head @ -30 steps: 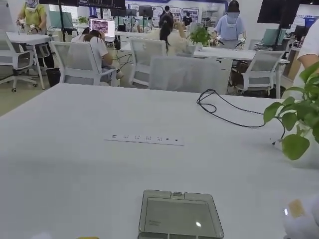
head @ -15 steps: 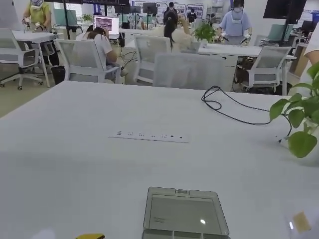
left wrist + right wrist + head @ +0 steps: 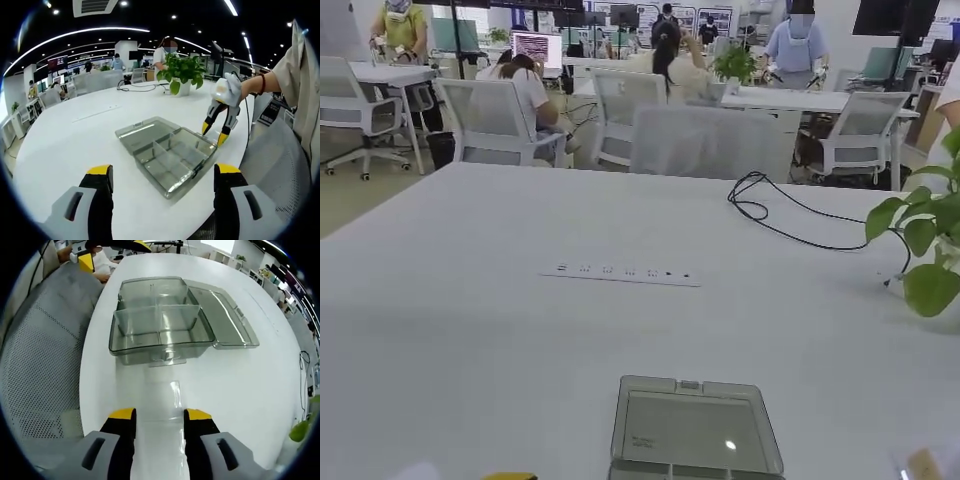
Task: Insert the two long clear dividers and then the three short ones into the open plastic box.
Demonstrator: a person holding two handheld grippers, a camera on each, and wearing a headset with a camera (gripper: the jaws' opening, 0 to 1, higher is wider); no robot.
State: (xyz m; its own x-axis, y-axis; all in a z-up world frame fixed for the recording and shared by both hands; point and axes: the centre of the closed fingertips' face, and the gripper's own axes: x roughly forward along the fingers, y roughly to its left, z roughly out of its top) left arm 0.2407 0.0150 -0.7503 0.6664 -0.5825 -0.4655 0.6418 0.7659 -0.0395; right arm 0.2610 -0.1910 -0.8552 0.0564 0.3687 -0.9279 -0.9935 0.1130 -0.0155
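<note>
The clear plastic box (image 3: 170,159) lies open on the white table, its lid (image 3: 695,430) folded flat behind it. Clear dividers stand inside and split the box (image 3: 157,327) into several compartments. My right gripper (image 3: 160,416) hovers just short of the box's near wall, with a small clear divider (image 3: 164,400) between its jaws, which look closed on its edges. In the left gripper view the right gripper (image 3: 215,132) hangs tips-down at the box's right corner. My left gripper (image 3: 164,172) is wide open and holds nothing, a little back from the box.
A power strip (image 3: 623,272) lies mid-table, with a black cable (image 3: 800,225) behind it. A potted plant (image 3: 925,250) stands at the right edge of the table. A grey mesh chair back (image 3: 47,350) is beside the table edge. People sit at desks beyond.
The head camera has shifted slightly. The right gripper's body has slid lower at the bottom right of the head view, and a yellow tip has appeared at the bottom left.
</note>
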